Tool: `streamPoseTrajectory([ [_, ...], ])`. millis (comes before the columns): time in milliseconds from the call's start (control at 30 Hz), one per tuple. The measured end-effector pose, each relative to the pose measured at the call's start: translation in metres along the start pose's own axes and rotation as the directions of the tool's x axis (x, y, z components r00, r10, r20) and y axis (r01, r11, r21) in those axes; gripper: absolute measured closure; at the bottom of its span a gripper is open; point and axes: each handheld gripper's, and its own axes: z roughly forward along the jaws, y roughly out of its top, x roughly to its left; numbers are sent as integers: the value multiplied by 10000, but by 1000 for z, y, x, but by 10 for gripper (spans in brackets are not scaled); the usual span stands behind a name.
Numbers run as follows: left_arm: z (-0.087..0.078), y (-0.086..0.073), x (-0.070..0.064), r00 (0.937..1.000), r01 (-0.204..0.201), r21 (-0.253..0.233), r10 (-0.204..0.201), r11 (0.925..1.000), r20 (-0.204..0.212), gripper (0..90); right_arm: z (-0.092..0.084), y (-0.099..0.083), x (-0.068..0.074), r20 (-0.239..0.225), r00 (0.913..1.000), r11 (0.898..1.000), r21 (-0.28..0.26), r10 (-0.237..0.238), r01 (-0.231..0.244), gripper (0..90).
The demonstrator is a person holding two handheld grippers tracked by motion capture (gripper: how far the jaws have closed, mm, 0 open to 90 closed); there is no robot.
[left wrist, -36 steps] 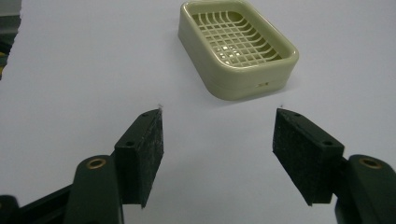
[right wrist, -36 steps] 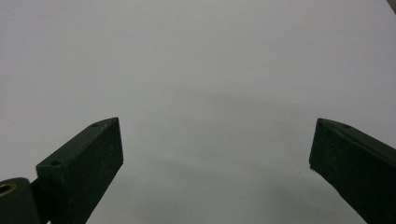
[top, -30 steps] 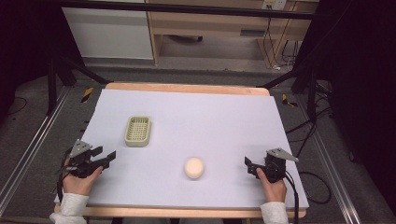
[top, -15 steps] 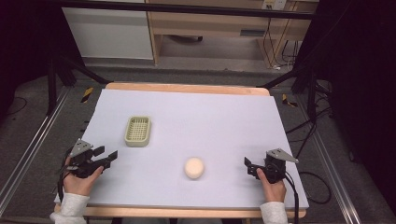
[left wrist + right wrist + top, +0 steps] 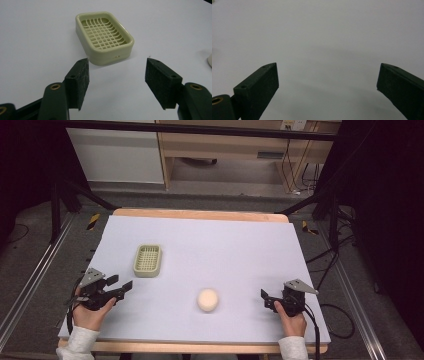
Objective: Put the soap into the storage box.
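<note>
The left gripper (image 5: 121, 285) is seen with jaws parted, just opened, nothing between them; the soap dish (image 5: 148, 260) lies near, at its one o'clock. The right gripper (image 5: 265, 297) is spread wide and empty, the round soap (image 5: 208, 300) at its nine o'clock.

A pale green soap dish (image 5: 148, 260) with a slatted grid floor and rounded corners lies flat and empty on the white table cover, left of centre. A round cream soap bar (image 5: 208, 300) sits nearer the front edge, well apart from the dish, to its right and upright on the cover.
</note>
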Motion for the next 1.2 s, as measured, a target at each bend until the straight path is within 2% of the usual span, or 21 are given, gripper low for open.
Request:
streamPoseTrajectory([
  [233, 1, 1, -4, 9999, -34, -32, 34, 10000, 147, 353, 1, 0, 0, 57, 9999, 9999, 61, -87, 86, 42],
  [367, 3, 3, -9, 9991, -53, -13, 53, 10000, 412, 359, 1, 0, 1, 7, 10000, 9999, 117, -59, 59, 42],
  [667, 5, 7, -16, 9985, -219, -12, 219, 9998, 499, 352, 2, 0, 1, 22, 9998, 9997, 121, -196, 195, 42],
  [1200, 8, 11, -27, 9963, -459, -8, 458, 9989, 734, 352, 1, 1, 1, 146, 9999, 10000, 76, 53, -54, 36],
])
